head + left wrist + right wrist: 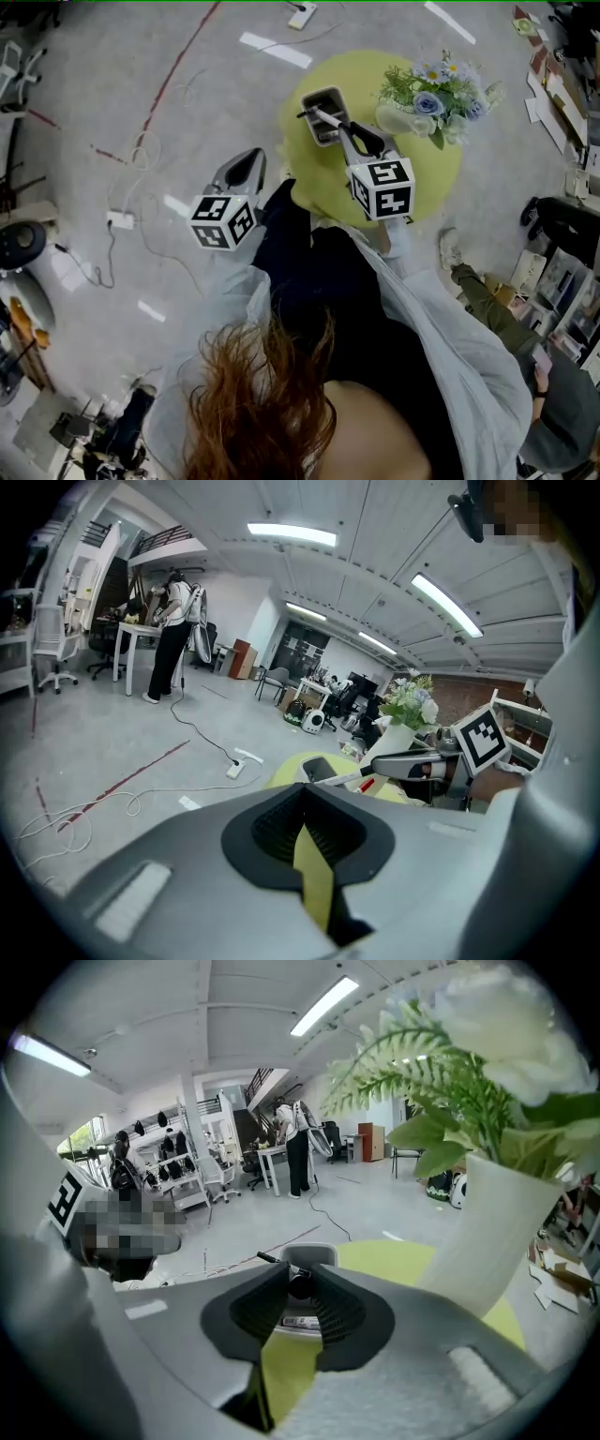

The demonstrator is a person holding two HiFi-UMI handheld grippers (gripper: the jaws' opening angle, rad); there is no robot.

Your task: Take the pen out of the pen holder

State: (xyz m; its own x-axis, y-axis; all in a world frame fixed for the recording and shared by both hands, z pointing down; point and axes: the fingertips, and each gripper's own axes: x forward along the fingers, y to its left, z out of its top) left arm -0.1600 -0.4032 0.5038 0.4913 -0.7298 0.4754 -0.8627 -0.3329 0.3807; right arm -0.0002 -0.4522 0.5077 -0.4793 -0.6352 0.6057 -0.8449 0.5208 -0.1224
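Observation:
A grey pen holder (pixel 324 113) stands on the round yellow-green table (pixel 422 178). My right gripper (pixel 346 127) is shut on a white pen (pixel 322 118) with a black tip, which slants across the holder's opening. In the right gripper view the pen (pixel 268 1258) is pinched between the pads, just before the holder (pixel 307 1254). The left gripper view shows the pen (pixel 343 778) nearly level over the holder (pixel 317 767); whether its end is still inside I cannot tell. My left gripper (pixel 254 157) hovers off the table's left edge, shut and empty.
A white vase of blue and white flowers (pixel 436 94) stands on the table just right of the holder. A power strip (pixel 120 220) and cables lie on the floor at left. A seated person (pixel 525 347) and shelves are at right.

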